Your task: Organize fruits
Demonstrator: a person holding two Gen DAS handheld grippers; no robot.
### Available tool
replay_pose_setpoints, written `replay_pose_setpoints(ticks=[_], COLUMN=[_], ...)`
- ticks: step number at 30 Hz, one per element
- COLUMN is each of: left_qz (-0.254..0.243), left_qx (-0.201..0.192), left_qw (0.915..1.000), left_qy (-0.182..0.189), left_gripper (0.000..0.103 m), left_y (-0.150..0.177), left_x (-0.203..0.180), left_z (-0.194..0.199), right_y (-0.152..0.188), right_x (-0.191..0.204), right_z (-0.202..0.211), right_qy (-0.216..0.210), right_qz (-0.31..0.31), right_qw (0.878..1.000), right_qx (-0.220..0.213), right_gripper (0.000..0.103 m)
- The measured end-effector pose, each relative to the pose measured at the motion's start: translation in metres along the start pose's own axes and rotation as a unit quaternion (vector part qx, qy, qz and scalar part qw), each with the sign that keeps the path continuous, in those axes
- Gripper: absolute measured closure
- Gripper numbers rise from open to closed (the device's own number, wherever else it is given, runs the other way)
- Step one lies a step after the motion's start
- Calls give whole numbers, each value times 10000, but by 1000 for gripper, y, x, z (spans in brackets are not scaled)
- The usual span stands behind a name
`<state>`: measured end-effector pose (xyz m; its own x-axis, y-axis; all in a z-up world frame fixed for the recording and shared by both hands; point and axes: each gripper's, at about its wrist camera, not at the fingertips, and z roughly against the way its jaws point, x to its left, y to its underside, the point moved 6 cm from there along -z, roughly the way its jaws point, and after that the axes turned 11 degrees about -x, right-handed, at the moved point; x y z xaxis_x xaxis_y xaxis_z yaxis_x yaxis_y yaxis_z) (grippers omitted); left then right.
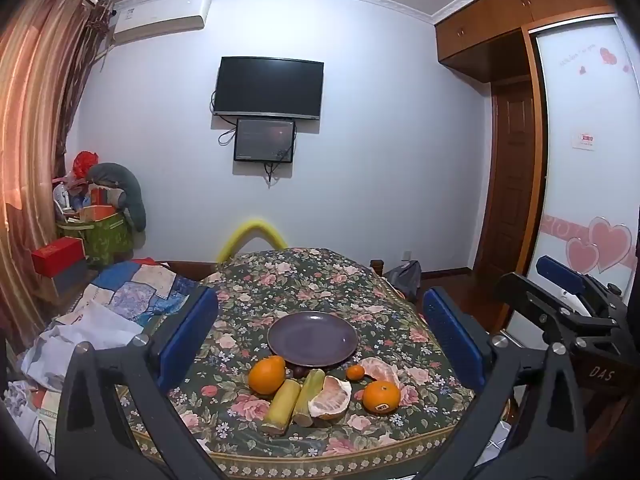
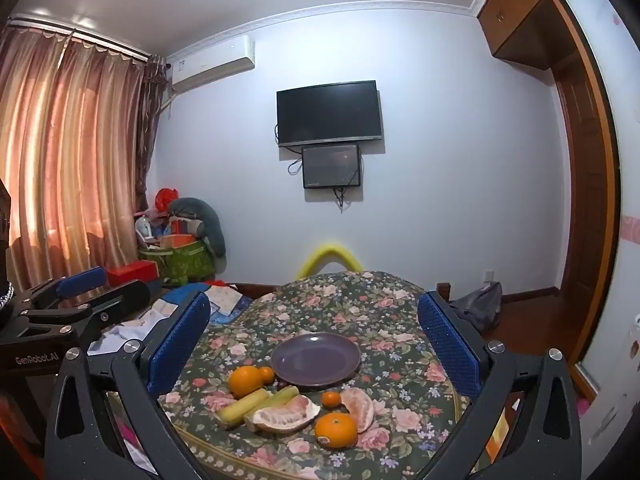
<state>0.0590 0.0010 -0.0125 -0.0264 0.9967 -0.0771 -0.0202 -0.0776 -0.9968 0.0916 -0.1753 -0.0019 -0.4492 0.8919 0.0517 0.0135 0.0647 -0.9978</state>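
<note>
1. The fruit lies in a loose cluster on the near part of a round table [image 1: 280, 280] covered in a dark floral cloth, just in front of an empty purple plate [image 1: 312, 338] that sits toward the table's middle.
2. On the left of the cluster is a large orange [image 1: 267, 375]; a second orange [image 1: 381, 397] with a small sticker on its skin lies on the right.
3. Two yellow-green cane pieces [image 1: 282, 406] lie side by side, running from the plate toward the camera.
4. A peeled pomelo piece [image 1: 330, 398] rests against the canes, its pale pink flesh showing; another pomelo piece [image 1: 381, 370] lies behind the stickered orange.
5. A little mandarin [image 1: 355, 372] sits between the plate and that rear pomelo piece, near both.
6. The left gripper [image 1: 320, 340] has its blue-padded fingers spread wide with nothing between them, and the fruit and plate are framed in the gap.
7. The right gripper [image 2: 314, 344] is likewise spread wide and holds nothing.
8. Only the right wrist view shows a second small mandarin [image 2: 266, 375] touching the large orange's right side (the orange itself hides it from the left wrist camera).
9. Only the left wrist view shows the wardrobe door [image 1: 580, 160] with pink heart decals.
</note>
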Motion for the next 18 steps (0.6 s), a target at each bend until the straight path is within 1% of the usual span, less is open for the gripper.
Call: replay_pose_setpoints(ticks=[7,9,10,15,17,18], left_qz=[18,82,98,127,204,192], left_qx=[-24,0,2,21,76,77], left_qw=[10000,10000,10000,9999,9998,9998], left_qy=[-5,-12,-13,-34,-28,-31], left_gripper=[0,0,0,0,0,0], left_y=[1,1,1,3,3,4], left_x=[-4,-1,-1,-7,11,10], left_z=[3,1,2,6,-2,-2], right_y=[-1,0,1,1,0,1], right_x=[-1,10,4,6,5,4], right_z=[1,4,0,0,-1,-1], right_qy=[35,3,-18,-39,-38,-36], right_qz=[-70,-8,-45,-57,-58,-66], right_qw=[10000,10000,10000,10000,10000,10000], right_qx=[-10,-22,-8,-9,-7,-7], right_gripper=[0,0,0,0,0,0])
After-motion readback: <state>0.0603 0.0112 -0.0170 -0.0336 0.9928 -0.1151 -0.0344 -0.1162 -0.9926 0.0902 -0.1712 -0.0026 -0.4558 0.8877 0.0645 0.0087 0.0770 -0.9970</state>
